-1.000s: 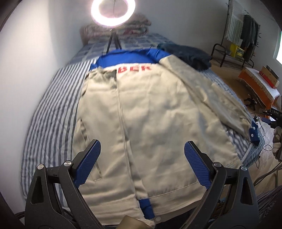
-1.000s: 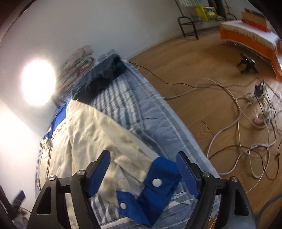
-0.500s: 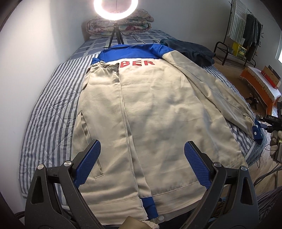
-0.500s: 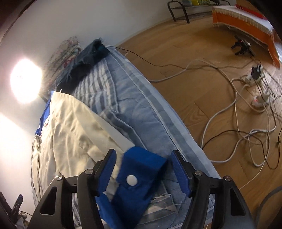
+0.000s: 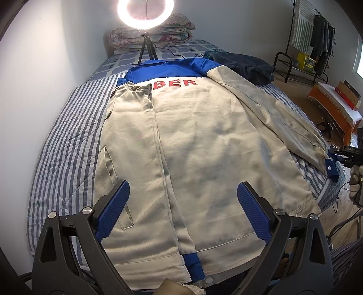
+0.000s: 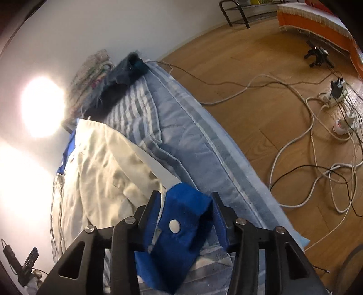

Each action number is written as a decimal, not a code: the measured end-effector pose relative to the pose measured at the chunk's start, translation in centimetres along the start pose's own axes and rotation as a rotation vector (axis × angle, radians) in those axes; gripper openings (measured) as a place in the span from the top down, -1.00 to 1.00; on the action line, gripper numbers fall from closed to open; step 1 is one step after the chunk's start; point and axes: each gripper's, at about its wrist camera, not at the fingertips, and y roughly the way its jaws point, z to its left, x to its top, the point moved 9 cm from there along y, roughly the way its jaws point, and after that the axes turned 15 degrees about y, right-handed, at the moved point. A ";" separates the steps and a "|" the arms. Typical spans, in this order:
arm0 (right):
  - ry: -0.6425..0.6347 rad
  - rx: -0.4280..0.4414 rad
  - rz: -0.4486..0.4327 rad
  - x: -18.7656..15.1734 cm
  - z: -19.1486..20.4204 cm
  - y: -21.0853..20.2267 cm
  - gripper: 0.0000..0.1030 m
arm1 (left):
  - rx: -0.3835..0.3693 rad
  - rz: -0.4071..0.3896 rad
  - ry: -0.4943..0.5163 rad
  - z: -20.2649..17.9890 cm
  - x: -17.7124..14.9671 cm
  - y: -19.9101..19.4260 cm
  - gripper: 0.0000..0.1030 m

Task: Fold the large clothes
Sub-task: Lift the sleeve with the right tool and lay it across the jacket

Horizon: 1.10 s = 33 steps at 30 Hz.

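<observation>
A beige jacket [image 5: 204, 147] with a blue yoke and red letters lies back-up, spread flat on the striped bed [image 5: 68, 136]. Its left sleeve is folded over the back; the right sleeve [image 5: 272, 113] stretches out to the bed's right edge. My left gripper [image 5: 183, 204] hovers open above the hem, nothing between its fingers. In the right wrist view, my right gripper [image 6: 185, 202] is closing on the sleeve's blue cuff [image 6: 181, 217], which bulges up between both pads with its snap showing. The left wrist view also catches the right gripper [image 5: 340, 156] at that cuff [image 5: 331, 168].
A ring light [image 5: 145, 13] on a tripod and a folded quilt [image 5: 177, 34] stand at the bed's head, with a dark garment [image 5: 245, 64] beside the collar. Cables [image 6: 317, 136] and a power strip litter the wooden floor on the right, near an orange-covered bench [image 5: 335, 106].
The right gripper came down over the blue cuff and its jaws narrowed until the cuff bunched between them. The left gripper stayed open above the hem.
</observation>
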 end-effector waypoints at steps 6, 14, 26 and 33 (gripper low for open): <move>-0.125 -0.060 -0.042 -1.1 1.7 -1.5 0.95 | 0.004 -0.003 0.010 -0.1 0.1 -0.1 -0.89; -0.283 0.008 -0.114 -5.3 9.1 -7.3 0.99 | -0.023 -0.039 -0.019 0.2 0.7 -1.3 -0.89; -0.574 0.252 -0.033 -18.1 21.6 -11.9 0.99 | -0.031 -0.060 -0.042 1.3 0.1 -2.2 -0.89; -0.810 0.239 0.174 -28.0 24.3 -7.1 0.99 | -0.230 -0.072 -0.201 0.9 -1.2 -2.3 -0.83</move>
